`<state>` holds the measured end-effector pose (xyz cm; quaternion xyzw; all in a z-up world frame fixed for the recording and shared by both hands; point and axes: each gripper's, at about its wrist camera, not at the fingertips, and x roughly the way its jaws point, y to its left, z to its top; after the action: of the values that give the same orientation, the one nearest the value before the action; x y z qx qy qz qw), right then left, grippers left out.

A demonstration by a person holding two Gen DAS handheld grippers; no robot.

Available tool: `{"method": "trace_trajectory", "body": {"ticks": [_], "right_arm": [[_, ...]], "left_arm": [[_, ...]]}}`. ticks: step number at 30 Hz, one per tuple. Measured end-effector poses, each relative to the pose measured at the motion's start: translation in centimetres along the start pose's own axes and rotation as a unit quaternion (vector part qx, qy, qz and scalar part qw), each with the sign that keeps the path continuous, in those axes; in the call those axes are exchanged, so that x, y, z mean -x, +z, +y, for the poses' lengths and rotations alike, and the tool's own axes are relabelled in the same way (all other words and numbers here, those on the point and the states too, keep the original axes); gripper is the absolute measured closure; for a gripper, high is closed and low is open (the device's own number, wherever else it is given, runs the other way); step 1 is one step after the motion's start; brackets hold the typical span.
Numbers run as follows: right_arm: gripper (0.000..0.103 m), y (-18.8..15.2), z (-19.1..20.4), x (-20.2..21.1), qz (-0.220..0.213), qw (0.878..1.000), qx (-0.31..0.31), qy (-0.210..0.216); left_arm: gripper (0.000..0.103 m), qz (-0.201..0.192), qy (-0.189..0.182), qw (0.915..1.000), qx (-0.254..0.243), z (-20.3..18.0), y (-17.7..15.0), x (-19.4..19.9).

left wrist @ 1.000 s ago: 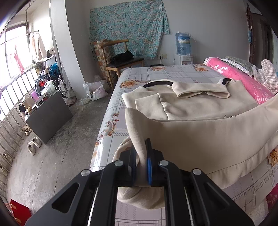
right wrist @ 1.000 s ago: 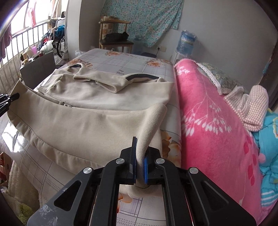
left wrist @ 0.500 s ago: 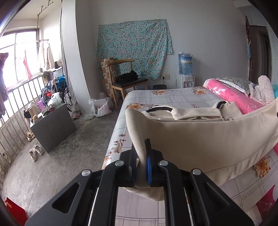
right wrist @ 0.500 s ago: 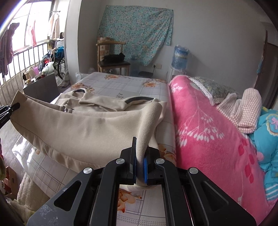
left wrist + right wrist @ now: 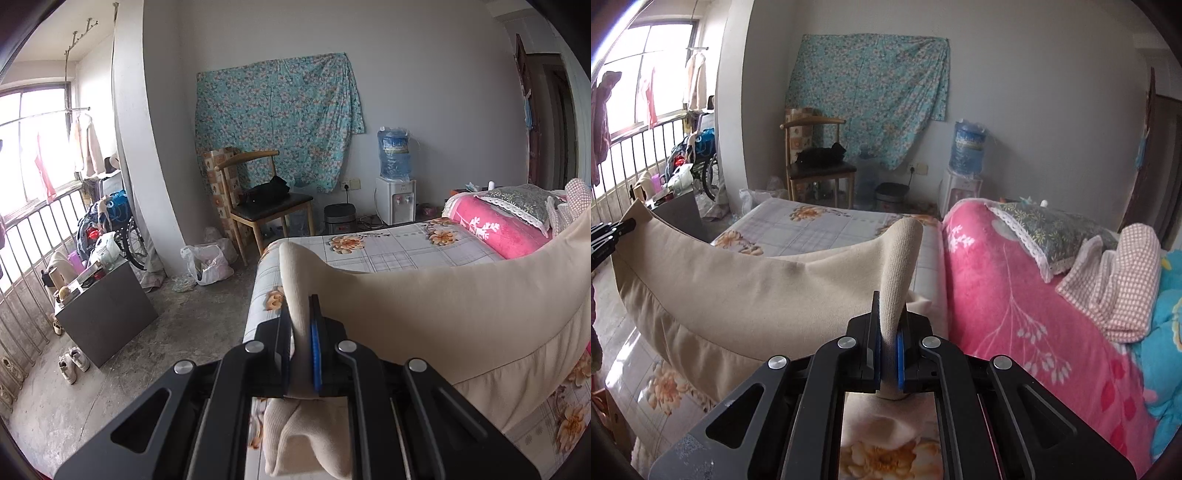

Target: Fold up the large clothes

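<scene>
I have the left tongs (image 5: 306, 343) and right tongs (image 5: 888, 345) each pinching a hem corner of the large beige fabric garment (image 5: 746, 291), stretched above the floral-sheeted bed (image 5: 820, 229) so the fold lands straight.

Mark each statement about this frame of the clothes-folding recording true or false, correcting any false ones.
1. Both grippers are clamped on the beige garment. True: left gripper, right gripper.
2. The garment lies flat on the bed. False: its held edge is lifted and stretched between the grippers.
3. A wooden chair stands beyond the bed's far end. True.
4. The pink blanket lies on the floor. False: it lies on the bed.
</scene>
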<state>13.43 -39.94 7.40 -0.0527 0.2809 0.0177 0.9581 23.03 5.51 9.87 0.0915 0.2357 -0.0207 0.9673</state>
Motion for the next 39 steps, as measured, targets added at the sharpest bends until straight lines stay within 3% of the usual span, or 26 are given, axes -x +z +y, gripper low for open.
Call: {"method": "trace_trajectory", "body": {"ticks": [5, 10, 12, 14, 16, 20, 24, 27, 29, 31, 33, 36, 39], "right_arm": [[0.099, 2.9, -0.9, -8.1, 0.037, 0.999, -0.012, -0.003], [0.097, 2.4, -1.5, -16.8, 0.109, 0.994, -0.032, 0.000], [0.088, 1.4, -1.9, -19.5, 0.141, 0.989, -0.048, -0.011], [0.071, 0.4, -2.5, -21.3, 0.170, 0.984, -0.059, -0.018], [0.064, -0.3, -3.3, -21.2, 0.172, 0.982, -0.074, -0.019], [0.042, -0.8, -4.3, -18.0, 0.153, 0.984, -0.087, -0.010], [0.033, -1.6, -4.7, -14.0, 0.143, 0.984, -0.101, 0.026], [0.030, -3.6, -5.0, -10.2, 0.146, 0.976, -0.145, 0.068], [0.029, -5.2, -5.3, -8.4, 0.156, 0.965, -0.186, 0.098], [0.028, -7.5, -5.5, -6.9, 0.171, 0.948, -0.236, 0.129], [0.028, -9.5, -5.6, -6.0, 0.185, 0.929, -0.282, 0.151], [0.028, -12.5, -5.5, -5.9, 0.209, 0.896, -0.349, 0.178], [0.028, -14.3, -5.4, -6.7, 0.215, 0.864, -0.410, 0.199]], "left_arm": [[0.094, 0.052, -0.012, 0.9985, -0.009, -0.3, 2.8, -9.0], [0.091, 0.151, -0.023, 0.9881, -0.018, -1.1, 1.6, -18.3], [0.085, 0.201, -0.027, 0.9791, -0.017, -1.3, 0.1, -21.5], [0.079, 0.230, -0.010, 0.9730, -0.011, -0.9, -1.3, -23.2], [0.073, 0.236, -0.011, 0.9716, 0.017, 0.7, -1.9, -23.1], [0.063, 0.208, -0.039, 0.9723, 0.100, 4.4, -2.0, -19.9], [0.055, 0.180, -0.074, 0.9709, 0.140, 6.8, -3.3, -14.9], [0.050, 0.178, -0.118, 0.9629, 0.165, 7.6, -5.4, -10.8], [0.047, 0.183, -0.149, 0.9545, 0.182, 7.7, -7.3, -8.1], [0.042, 0.190, -0.189, 0.9399, 0.212, 7.5, -9.5, -6.1], [0.039, 0.203, -0.220, 0.9209, 0.250, 7.2, -11.8, -5.2], [0.039, 0.222, -0.233, 0.8921, 0.317, 6.9, -14.5, -5.4], [0.039, 0.230, -0.242, 0.8530, 0.401, 7.7, -15.9, -6.3]]}}
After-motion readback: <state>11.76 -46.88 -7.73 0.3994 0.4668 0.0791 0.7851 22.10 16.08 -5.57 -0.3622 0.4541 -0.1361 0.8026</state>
